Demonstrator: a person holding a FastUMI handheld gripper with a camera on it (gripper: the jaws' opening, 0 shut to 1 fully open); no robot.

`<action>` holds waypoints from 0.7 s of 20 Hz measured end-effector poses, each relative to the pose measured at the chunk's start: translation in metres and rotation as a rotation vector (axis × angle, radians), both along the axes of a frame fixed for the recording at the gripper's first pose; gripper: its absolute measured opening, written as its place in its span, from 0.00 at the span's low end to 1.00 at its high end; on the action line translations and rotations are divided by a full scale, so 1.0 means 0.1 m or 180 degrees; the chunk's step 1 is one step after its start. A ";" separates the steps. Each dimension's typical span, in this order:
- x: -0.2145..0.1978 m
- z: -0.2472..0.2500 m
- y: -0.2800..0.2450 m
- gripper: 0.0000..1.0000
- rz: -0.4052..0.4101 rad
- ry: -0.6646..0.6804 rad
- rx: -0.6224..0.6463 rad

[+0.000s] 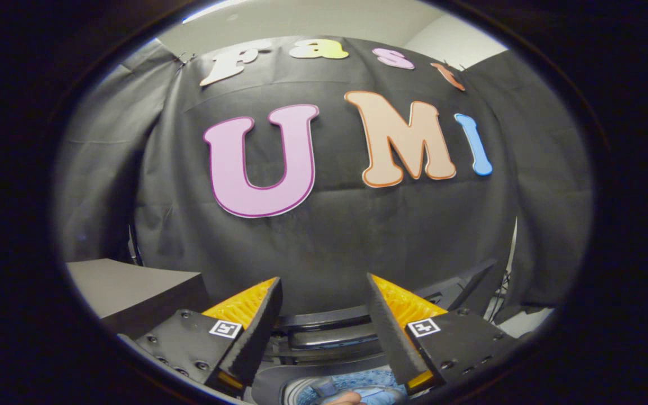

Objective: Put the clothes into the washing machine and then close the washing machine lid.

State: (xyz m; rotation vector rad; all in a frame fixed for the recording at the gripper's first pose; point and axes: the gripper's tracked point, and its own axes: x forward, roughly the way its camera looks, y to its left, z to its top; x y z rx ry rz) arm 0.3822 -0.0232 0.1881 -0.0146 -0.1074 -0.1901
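The hand-held gripper [324, 315] is spread wide, with nothing between its two fingers [253, 332]. The fingers are black wedges with yellow ribbed sides, and each carries a small square marker on its mount.

Low between the finger bases lies blue patterned cloth, the clothes [369, 385], down inside a round grey opening of the washer [324, 337]. The cloth sits below and behind the fingertips, not touching either finger as far as can be told. It is a crumpled heap, so its long axis and which way it points cannot be told. A small skin-toned bit shows at the cloth's near edge; what it is cannot be told.

Just ahead of the fingers, the washer's dark rear panel runs crosswise, side to side, spanning the gap between the fingers. To its right a dark flat panel, likely the lid [464, 281], rises at a slant beyond the right finger.

To the left, beyond the left finger, stands a grey box [133, 287] with a flat top. Farthest back hangs the booth's black cloth wall [329, 236].
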 end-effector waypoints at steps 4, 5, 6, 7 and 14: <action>-0.01 -0.01 0.00 0.91 -0.0018 0.0081 -0.0092; -0.01 -0.02 0.00 0.91 -0.0033 0.0106 -0.0111; -0.01 -0.02 0.00 0.91 -0.0043 0.0117 -0.0130; -0.02 -0.02 0.00 0.91 -0.0049 0.0131 -0.0140; -0.01 -0.19 0.01 0.93 -0.0021 0.0545 -0.0094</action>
